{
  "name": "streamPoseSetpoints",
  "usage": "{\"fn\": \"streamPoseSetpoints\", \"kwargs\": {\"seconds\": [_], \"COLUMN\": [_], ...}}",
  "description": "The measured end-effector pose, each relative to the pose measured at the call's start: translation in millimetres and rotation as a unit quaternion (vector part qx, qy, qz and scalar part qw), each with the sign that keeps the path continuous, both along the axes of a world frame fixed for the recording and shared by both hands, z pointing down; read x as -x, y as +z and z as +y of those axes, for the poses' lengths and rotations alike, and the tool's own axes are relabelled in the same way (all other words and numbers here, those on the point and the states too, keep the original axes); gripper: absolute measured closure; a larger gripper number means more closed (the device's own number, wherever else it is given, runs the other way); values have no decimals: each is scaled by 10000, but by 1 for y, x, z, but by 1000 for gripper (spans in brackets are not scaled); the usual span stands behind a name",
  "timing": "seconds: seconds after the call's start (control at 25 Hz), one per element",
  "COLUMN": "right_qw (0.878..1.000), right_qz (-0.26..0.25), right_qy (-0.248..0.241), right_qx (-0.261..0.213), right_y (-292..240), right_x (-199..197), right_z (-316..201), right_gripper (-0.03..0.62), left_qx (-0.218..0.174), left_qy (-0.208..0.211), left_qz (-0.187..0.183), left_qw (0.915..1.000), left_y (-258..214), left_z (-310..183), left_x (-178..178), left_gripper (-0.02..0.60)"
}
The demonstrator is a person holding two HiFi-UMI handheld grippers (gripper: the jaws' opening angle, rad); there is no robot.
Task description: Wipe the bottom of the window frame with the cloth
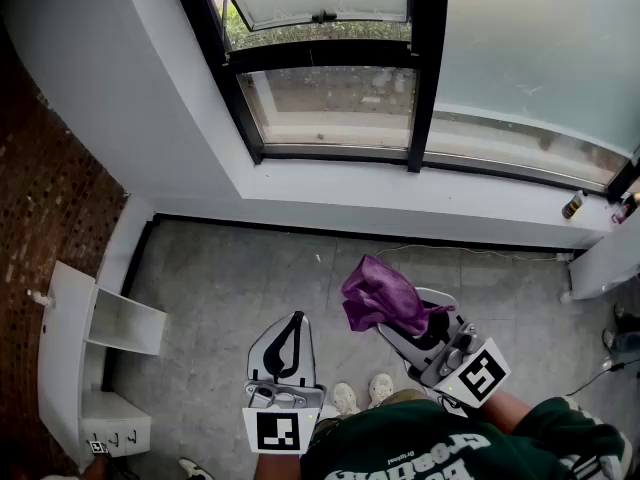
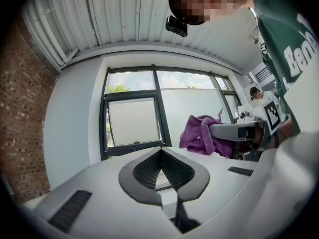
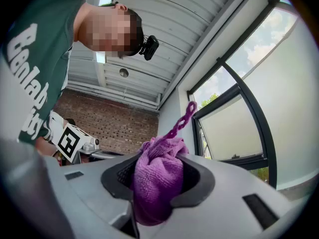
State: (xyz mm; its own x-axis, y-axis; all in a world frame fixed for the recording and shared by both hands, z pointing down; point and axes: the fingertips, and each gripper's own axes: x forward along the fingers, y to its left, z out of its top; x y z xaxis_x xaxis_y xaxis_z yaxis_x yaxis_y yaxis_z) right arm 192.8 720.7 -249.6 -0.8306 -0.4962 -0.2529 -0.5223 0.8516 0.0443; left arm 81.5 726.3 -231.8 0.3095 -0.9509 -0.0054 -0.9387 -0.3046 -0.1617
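The black window frame's bottom rail [image 1: 330,152] runs above a white sill [image 1: 400,196] at the top of the head view. A purple cloth [image 1: 380,295] is bunched in my right gripper [image 1: 402,320], which is shut on it and held over the grey floor, well short of the sill. In the right gripper view the cloth [image 3: 158,179] fills the gap between the jaws, with a strand sticking up. My left gripper [image 1: 288,342] is shut with nothing in it, low beside the right one. From the left gripper view the frame [image 2: 133,147] lies ahead and the cloth [image 2: 201,135] to the right.
A white open cabinet [image 1: 95,353] stands at the left against a brick wall [image 1: 40,188]. A small bottle [image 1: 572,205] sits on the sill's right end. A thin cable [image 1: 470,251] runs along the floor under the sill. My shoes [image 1: 360,396] show below.
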Motion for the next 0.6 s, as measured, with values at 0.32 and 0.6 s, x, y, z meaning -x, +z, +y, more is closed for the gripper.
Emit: {"fn": "streamPoseSetpoints", "kwargs": {"seconds": [0.32, 0.6], "right_qw": [10000, 10000], "right_qz": [-7, -10], "right_qy": [-51, -8], "right_qx": [-39, 11], "right_y": [-2, -2], "right_x": [0, -1], "right_z": [-1, 0], "right_gripper": [436, 434], "left_qx": [49, 115], "left_qy": [-4, -17], "left_qz": [-71, -6], "left_qw": [10000, 9999], "left_y": [3, 4], "left_z": [-4, -5], "left_x": [1, 2], "left_gripper": [574, 574]}}
